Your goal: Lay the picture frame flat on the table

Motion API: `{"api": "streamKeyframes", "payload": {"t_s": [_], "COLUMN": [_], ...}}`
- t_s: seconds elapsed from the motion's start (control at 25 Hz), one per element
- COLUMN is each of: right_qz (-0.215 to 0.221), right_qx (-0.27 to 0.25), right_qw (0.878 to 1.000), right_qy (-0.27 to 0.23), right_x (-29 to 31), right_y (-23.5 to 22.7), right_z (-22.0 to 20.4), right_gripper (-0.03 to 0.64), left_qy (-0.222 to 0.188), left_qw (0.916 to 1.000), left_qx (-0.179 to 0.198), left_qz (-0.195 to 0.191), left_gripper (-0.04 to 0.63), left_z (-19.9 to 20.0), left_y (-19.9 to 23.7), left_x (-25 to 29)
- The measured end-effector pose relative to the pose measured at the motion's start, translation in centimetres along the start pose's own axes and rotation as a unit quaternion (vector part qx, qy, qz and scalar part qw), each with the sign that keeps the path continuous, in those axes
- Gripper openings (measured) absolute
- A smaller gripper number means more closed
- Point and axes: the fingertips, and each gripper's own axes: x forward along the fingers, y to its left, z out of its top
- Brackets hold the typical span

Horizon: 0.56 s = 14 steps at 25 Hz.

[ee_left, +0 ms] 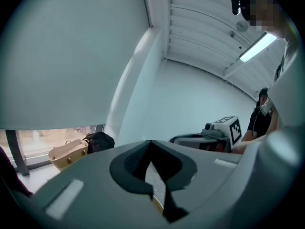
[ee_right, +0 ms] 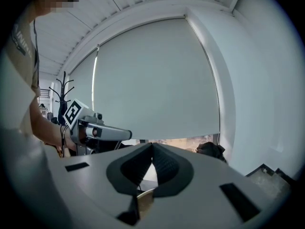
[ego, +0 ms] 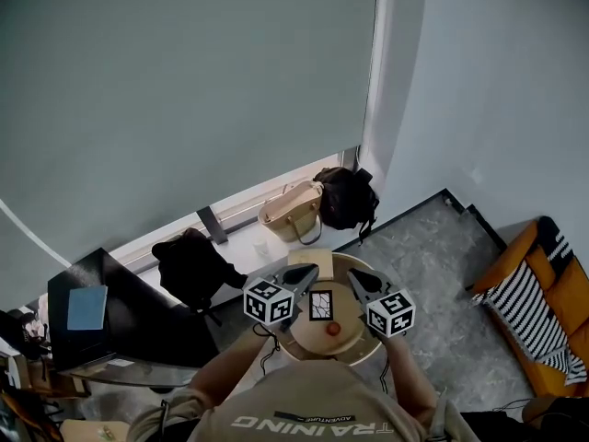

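Fingers pressed together, empty, on left gripper and right gripper above the tabletop's two sides; picture frame sits mid-tabletop, propped or flat we can't tell. If propped, we ease its top back slowly.

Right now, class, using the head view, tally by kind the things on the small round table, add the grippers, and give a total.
Picture frame: 1
Small red object: 1
Tan flat item: 1
Grippers: 2, the left gripper and the right gripper
Total: 5
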Motion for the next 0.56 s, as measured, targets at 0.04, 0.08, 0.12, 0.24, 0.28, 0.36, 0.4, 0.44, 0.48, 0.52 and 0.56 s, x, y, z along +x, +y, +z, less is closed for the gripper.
{"api": "streamKeyframes", "payload": {"t_s": [0.04, 0.08, 0.12, 0.24, 0.28, 0.36, 0.4, 0.44, 0.48, 0.52, 0.56], "right_qz": [0.001, 0.0, -0.001, 0.001, 0.002, 0.002, 0.002, 0.003, 0.005, 0.007, 0.009], "right_qx": [-0.004, -0.008, -0.01, -0.009, -0.008, -0.005, -0.004, -0.005, -0.008, -0.013, -0.018], "right_qw": [1.0, 1.0, 1.0, 1.0, 1.0, 1.0, 1.0, 1.0, 1.0, 1.0, 1.0], "right_qy": [0.001, 0.001, 0.0, -0.008, -0.009, -0.004, -0.002, 0.001, 0.003, 0.006, 0.009], "right_x": [-0.1, -0.1, -0.1, -0.2, -0.3, -0.8, -0.9, -0.9, -0.9, -0.9, -0.9], "right_y": [0.0, -0.1, -0.2, 0.0, 0.1, 0.2, 0.3, 0.4, 0.6, 0.8, 1.0], "right_z": [0.2, 0.4, 0.6, 1.0, 0.9, 0.6, 0.3, 0.2, 0.1, 0.0, 0.0], "right_gripper": [0.006, 0.006, 0.006, 0.006, 0.006, 0.006, 0.006, 0.006, 0.006, 0.006, 0.006], "left_qy": [0.0, -0.002, -0.003, -0.003, -0.001, 0.006, 0.008, 0.009, 0.01, 0.011, 0.011], "left_qw": [1.0, 1.0, 1.0, 1.0, 1.0, 1.0, 1.0, 0.9999, 0.9999, 0.9999, 0.9999], "left_qx": [0.002, 0.004, 0.006, 0.003, 0.001, -0.002, -0.003, -0.003, -0.004, -0.004, -0.005], "left_qz": [-0.001, -0.002, -0.003, -0.001, -0.001, -0.004, -0.004, -0.004, -0.004, -0.004, -0.003], "left_gripper": [0.006, 0.006, 0.006, 0.006, 0.006, 0.006, 0.006, 0.006, 0.006, 0.006, 0.006], "left_z": [0.1, 0.3, 0.4, 0.2, 0.0, -0.7, -0.9, -1.1, -1.2, -1.3, -1.4], "left_y": [-0.1, -0.2, -0.2, 0.0, -0.1, -0.5, -0.8, -0.9, -1.1, -1.2, -1.4], "left_x": [-0.1, -0.2, -0.3, -0.9, -0.9, -0.9, -0.8, -0.7, -0.6, -0.5, -0.3]}}
